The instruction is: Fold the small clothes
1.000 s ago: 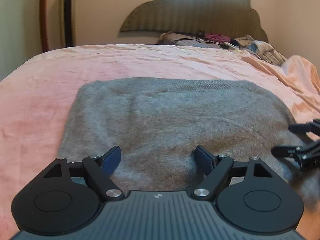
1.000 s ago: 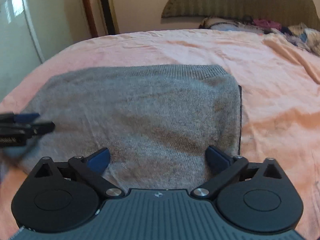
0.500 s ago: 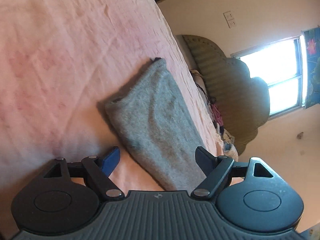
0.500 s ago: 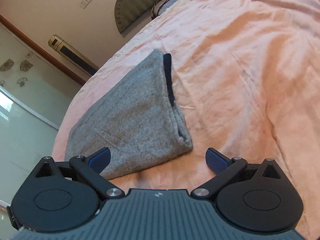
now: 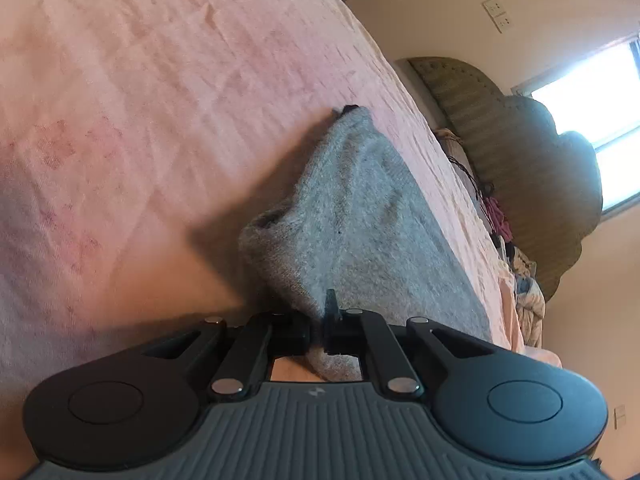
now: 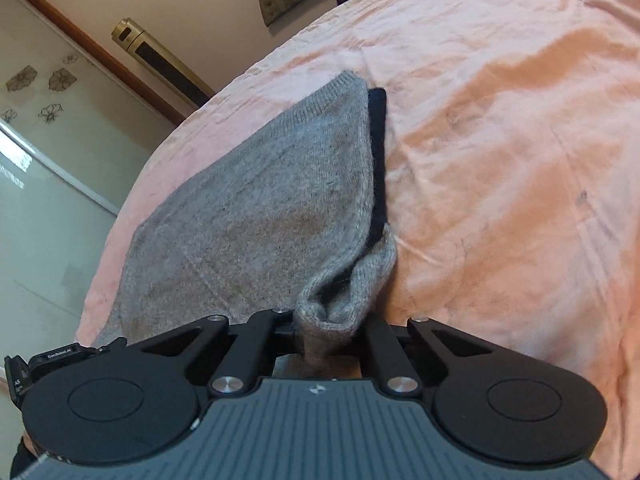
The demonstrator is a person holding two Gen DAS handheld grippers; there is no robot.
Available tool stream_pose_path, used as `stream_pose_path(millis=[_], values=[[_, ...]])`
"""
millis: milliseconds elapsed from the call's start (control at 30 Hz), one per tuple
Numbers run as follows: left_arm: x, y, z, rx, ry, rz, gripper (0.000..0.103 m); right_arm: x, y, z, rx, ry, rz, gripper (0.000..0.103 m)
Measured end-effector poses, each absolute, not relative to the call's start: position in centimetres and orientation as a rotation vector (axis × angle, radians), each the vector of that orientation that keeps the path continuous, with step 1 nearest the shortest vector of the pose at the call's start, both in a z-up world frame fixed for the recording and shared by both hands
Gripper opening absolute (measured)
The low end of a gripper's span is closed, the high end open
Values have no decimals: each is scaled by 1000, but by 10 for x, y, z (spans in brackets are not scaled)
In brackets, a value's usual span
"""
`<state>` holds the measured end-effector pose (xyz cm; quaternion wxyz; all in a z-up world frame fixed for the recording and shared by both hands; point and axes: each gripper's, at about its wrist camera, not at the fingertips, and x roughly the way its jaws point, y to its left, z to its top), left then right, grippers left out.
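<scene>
Corners were both pinched: your left gripper point(image 5: 318, 330) was clamped on the near-left corner of the grey knit garment point(image 5: 360, 220), your right gripper point(image 6: 326, 334) clamped on a bunched wad of its near-right corner. The rest of the garment lay flat on the bed, w/ a dark layer point(image 6: 378, 160) peeking out along its right edge.

To do the fold well, you needed to lift both corners level, keep the near hem taut btwn grippers, carry it over to the far ribbed hem point(image 6: 320, 98) and lay it square; the right-side wad risked a lumpy corner.

Surface was a wrinkled pink bedspread point(image 6: 500, 140): soft, some drag. Headboard point(image 5: 520, 152), bright window point(image 5: 600, 104) and a clothes pile point(image 5: 528, 292) sat beyond.
</scene>
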<state>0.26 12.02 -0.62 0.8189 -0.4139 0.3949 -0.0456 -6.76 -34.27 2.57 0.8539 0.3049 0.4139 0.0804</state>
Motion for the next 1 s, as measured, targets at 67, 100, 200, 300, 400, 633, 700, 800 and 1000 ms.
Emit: stream_pose_path(millis=[67, 100, 200, 300, 400, 633, 700, 800, 1000], values=[[-5, 118, 0, -864, 832, -124, 4, -68, -348, 41, 595, 851, 182, 10], [-8, 118, 1, -866, 832, -133, 4, -69, -350, 48, 577, 843, 189, 9], [-11, 123, -10, -852, 864, -118, 4, -73, -356, 55, 531, 862, 186, 9], [-14, 129, -10, -848, 858, -125, 4, -70, -353, 32, 515, 923, 170, 10], [-20, 133, 10, -741, 833, -148, 5, -81, -354, 26, 547, 888, 163, 21], [-19, 121, 76, -435, 590, -86, 43, -76, -381, 64, 571, 715, 69, 75], [-1, 94, 84, -342, 550, -124, 74, -55, -378, 69, 560, 689, 86, 75], [35, 49, 73, -217, 568, -200, 74, -16, -357, 70, 550, 684, 146, 75], [74, 21, 9, -8, 688, -172, 75, 39, -296, 44, 378, 769, 148, 75]])
